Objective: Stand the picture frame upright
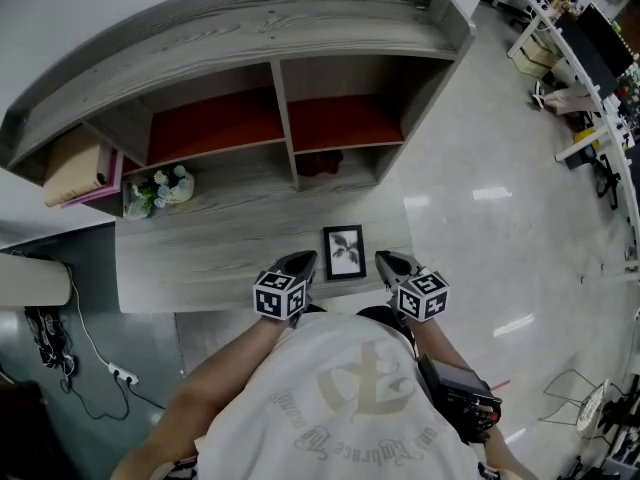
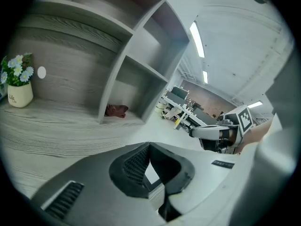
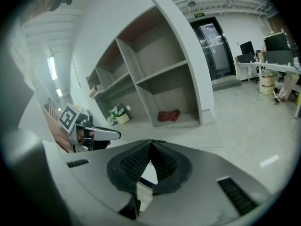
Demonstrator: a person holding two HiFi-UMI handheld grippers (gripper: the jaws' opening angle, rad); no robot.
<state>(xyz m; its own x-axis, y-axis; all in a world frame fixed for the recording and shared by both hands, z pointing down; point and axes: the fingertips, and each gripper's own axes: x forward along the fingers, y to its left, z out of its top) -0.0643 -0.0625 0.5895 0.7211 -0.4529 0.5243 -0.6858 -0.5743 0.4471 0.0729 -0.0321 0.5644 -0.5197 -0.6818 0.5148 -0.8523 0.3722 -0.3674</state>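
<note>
On the grey wood tabletop [image 1: 200, 258] a small pot of flowers [image 1: 160, 190] stands at the far left, well apart from the left tool [image 1: 303, 261], whose jaws are pressed together on nothing. Just right of that tool the picture frame [image 1: 344, 252] lies flat, face up (a leafy print inside a black border), between the two tools. The right tool [image 1: 388, 261] hovers just beside the frame's other edge, its jaws likewise pressed together and empty.

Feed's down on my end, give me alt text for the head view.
A black picture frame lies face up on the wooden shelf unit's ledge, with the shut left gripper and shut right gripper flanking it. A flower pot stands farther left.
</note>
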